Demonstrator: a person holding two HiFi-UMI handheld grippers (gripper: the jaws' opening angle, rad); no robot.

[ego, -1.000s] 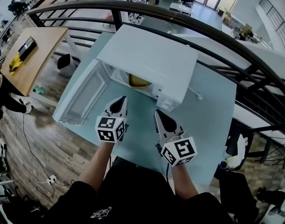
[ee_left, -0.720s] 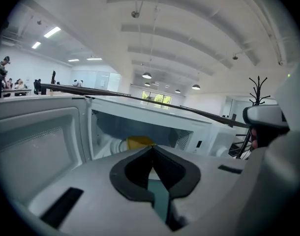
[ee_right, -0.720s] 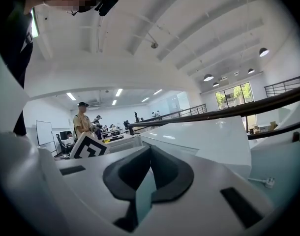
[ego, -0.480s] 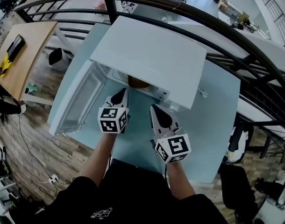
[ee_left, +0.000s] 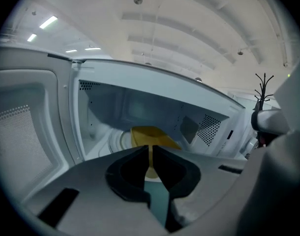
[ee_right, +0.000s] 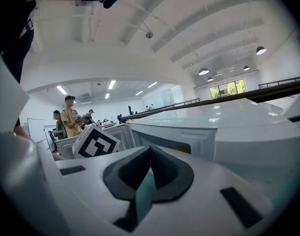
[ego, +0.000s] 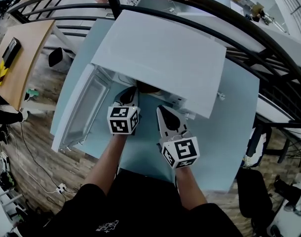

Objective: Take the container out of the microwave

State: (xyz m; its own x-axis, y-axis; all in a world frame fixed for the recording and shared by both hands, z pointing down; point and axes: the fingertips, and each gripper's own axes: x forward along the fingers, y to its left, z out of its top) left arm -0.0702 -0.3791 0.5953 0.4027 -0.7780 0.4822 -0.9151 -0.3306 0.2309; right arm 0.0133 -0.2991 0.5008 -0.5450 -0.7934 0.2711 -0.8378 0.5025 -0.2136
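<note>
The white microwave [ego: 160,53] stands on a light blue table [ego: 224,127] with its door [ego: 84,107] swung open to the left. In the left gripper view a yellow container [ee_left: 152,135] sits on the floor of the cavity, just beyond the jaws. My left gripper [ego: 130,94] is at the mouth of the opening, its jaws together and empty [ee_left: 151,149]. My right gripper [ego: 161,110] is lower and to the right, in front of the control panel, also shut on nothing [ee_right: 150,149]. In the head view the microwave's top hides nearly all of the container.
A dark curved railing [ego: 249,28] runs behind the table. A wooden table [ego: 17,58] stands below at the far left. The left gripper's marker cube [ee_right: 96,144] shows in the right gripper view, with people [ee_right: 69,114] standing far behind it.
Both grippers have moved forward toward the microwave. The left one's tips have reached the cavity opening. The jaws have stayed together.
</note>
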